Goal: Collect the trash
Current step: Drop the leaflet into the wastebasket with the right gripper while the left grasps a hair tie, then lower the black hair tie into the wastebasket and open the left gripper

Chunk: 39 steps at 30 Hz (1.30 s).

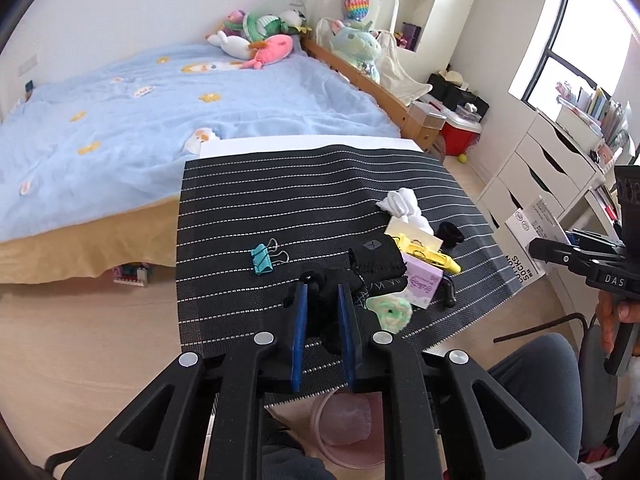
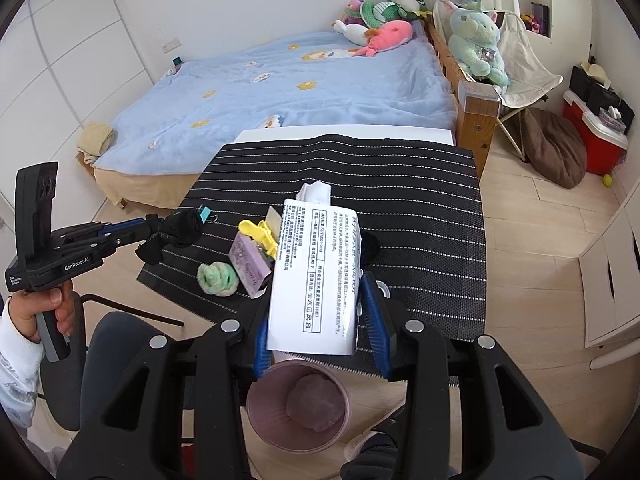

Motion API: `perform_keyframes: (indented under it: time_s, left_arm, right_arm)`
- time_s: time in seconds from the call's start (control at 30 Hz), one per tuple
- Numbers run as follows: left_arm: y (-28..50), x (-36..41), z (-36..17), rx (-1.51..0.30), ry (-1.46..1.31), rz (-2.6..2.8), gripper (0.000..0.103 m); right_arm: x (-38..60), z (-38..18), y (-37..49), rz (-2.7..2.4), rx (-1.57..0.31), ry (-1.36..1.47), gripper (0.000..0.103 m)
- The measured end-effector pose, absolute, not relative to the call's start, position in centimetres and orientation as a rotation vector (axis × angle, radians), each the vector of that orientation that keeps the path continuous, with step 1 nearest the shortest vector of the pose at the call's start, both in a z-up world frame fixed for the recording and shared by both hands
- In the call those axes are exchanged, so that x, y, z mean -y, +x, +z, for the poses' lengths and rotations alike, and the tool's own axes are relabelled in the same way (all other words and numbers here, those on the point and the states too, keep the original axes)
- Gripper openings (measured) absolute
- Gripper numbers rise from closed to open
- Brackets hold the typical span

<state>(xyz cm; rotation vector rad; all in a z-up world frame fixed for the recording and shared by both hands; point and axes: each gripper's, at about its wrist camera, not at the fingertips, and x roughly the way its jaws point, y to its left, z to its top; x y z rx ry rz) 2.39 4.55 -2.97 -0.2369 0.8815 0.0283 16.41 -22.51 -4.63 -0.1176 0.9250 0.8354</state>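
Note:
My left gripper [image 1: 323, 294] is shut on a black sock [image 1: 376, 266], which hangs from its blue pads above the striped mat; the sock also shows in the right wrist view [image 2: 182, 229]. My right gripper [image 2: 316, 280] is shut on a white printed sock box [image 2: 316, 276] and holds it above a pink trash bin [image 2: 298, 408] on the floor below the table edge. The bin also shows in the left wrist view [image 1: 344, 428]. A crumpled white tissue [image 1: 400, 202] lies on the mat.
On the black striped mat [image 1: 304, 192] lie a teal binder clip [image 1: 262, 260], a yellow clip [image 1: 430, 258], a purple box [image 1: 424, 286], a green yarn roll [image 1: 390, 312] and a black hair tie [image 1: 452, 234]. The bed [image 1: 160, 112] lies behind; white drawers [image 1: 536, 168] stand right.

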Motion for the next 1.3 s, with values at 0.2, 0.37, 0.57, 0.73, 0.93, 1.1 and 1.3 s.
perform_keyframes:
  time_s: [0.2,0.37,0.57,0.73,0.93,1.1,1.3]
  left_arm:
    - [0.8,-2.7,-1.9,-0.869,-0.203,-0.005,0.015]
    - [-0.6,-0.8,-1.7,-0.870,-0.171,-0.040,0.015]
    - [-2.1,0.6,-1.8,-0.875,-0.162,-0.064,0.015]
    - [-3.3,1.4,-2.2,-0.879,-0.162,-0.071,0.015]
    - [-4.1,1.5,-2.5,-0.884,-0.170,-0.069,0.015]
    - [-4.4,1.6,-2.4,-0.883,-0.170,-0.074,0.015]
    - [-4.8,1.9,-2.6,-0.893,-0.168,-0.083,0.015]
  right_arm:
    - [22.6,-4.0,13.7,0.868,-0.913,-0.151,0.040]
    - [22.6,-4.2,11.2,0.903,-0.920,-0.181,0.040]
    - [22.6,-4.9,8.7,0.940,-0.941,-0.199,0.040]
    - [22.5,-6.3,7.0,0.976,-0.977,-0.199,0.040]
    - [21.9,-7.4,5.8,1.014,-1.003,-0.206,0.046]
    - [22.0,-7.6,5.7,1.013,-1.003,-0.198,0.081]
    - [22.5,-7.4,6.0,0.990,-1.003,-0.179,0.089]
